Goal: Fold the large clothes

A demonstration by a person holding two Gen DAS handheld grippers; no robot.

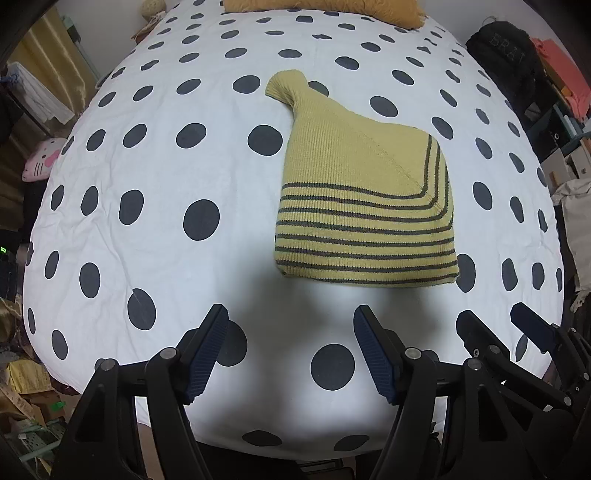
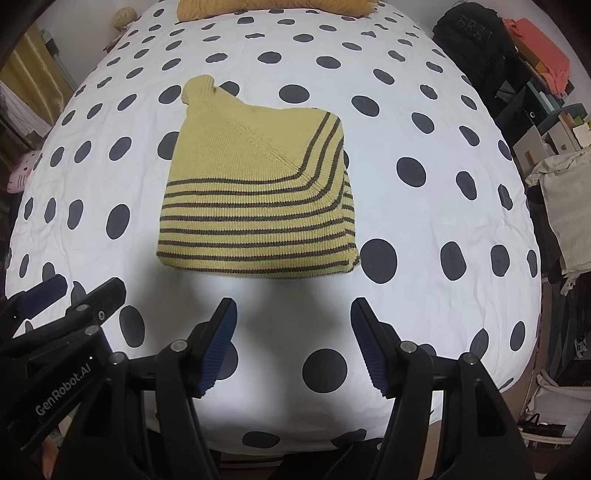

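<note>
Yellow ribbed knit with dark stripes forms the folded sweater (image 1: 364, 206), which lies flat on the polka-dot bed cover (image 1: 155, 177), right of centre in the left wrist view, with one cuffed end pointing toward the far pillow (image 1: 325, 11). The left tool (image 1: 290, 345) hovers over the near edge of the bed, fingers apart and holding nothing; the right tool (image 1: 491, 325) shows at lower right.

Right wrist view: the sweater (image 2: 258, 199) sits just left of centre. The right tool (image 2: 293, 339) stands apart and empty, short of the sweater. The left tool (image 2: 85, 291) appears at lower left.
</note>
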